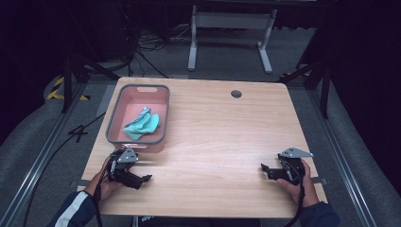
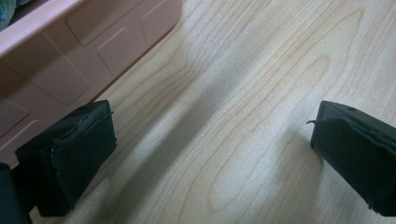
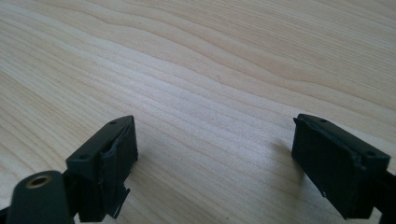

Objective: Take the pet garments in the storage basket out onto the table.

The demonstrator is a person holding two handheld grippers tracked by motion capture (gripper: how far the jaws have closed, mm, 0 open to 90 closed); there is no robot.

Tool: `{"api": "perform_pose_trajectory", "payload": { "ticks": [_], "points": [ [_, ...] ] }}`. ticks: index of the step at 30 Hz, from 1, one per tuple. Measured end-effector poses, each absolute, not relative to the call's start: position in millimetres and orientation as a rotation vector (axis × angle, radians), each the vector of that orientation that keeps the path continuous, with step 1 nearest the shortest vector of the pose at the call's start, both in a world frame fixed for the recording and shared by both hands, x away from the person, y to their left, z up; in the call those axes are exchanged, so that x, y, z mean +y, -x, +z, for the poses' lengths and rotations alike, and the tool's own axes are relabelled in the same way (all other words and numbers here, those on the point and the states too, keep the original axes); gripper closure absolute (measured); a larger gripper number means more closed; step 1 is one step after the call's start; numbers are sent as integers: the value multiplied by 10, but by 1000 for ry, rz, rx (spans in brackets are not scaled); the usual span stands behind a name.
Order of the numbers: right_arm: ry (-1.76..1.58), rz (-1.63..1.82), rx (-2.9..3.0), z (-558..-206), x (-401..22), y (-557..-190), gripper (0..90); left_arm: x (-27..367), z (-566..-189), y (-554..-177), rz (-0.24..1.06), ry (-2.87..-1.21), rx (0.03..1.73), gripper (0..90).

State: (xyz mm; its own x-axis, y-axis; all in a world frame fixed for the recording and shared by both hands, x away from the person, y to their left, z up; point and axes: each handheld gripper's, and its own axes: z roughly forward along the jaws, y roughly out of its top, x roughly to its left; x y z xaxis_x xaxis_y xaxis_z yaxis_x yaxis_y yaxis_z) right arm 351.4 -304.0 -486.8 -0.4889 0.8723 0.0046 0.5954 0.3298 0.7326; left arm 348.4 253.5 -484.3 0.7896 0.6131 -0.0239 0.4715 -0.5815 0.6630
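Observation:
A pink bin (image 1: 162, 100) with a grey rim stands on the left part of the wooden table (image 1: 222, 127); a crumpled teal cloth (image 1: 142, 124) lies inside it. My left gripper (image 1: 144, 178) rests on the table just in front of the bin, open, with bare wood between its jaws. In the left gripper view the bin's pink wall (image 2: 88, 51) rises at the upper left, close to the left pad (image 2: 79, 154). My right gripper (image 1: 265, 169) rests near the table's front right, open and holding nothing; bare wood lies between its pads (image 3: 112, 163).
A round cable hole (image 1: 236, 93) sits near the table's far edge. Beyond the table stands a white frame (image 1: 231, 28) on the grey floor, with cables to the left. Metal rails run along both sides of the table.

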Motion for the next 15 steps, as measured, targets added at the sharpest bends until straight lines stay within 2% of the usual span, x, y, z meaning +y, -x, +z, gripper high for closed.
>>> {"api": "perform_pose_trajectory", "payload": {
  "ticks": [12, 14, 15],
  "points": [
    [-1312, 964, 2195, -4869, -3026, -3509, 147, 2552, -4817, -3450, 273, -2322, 821, 8],
    [-1311, 964, 2195, -4870, -3027, -3508, 147, 2566, -4777, -3438, 271, -2344, 830, 44],
    [-1312, 964, 2195, -4870, -3026, -3508, 147, 2583, -4752, -3427, 273, -2354, 819, 90]
  ]
}}
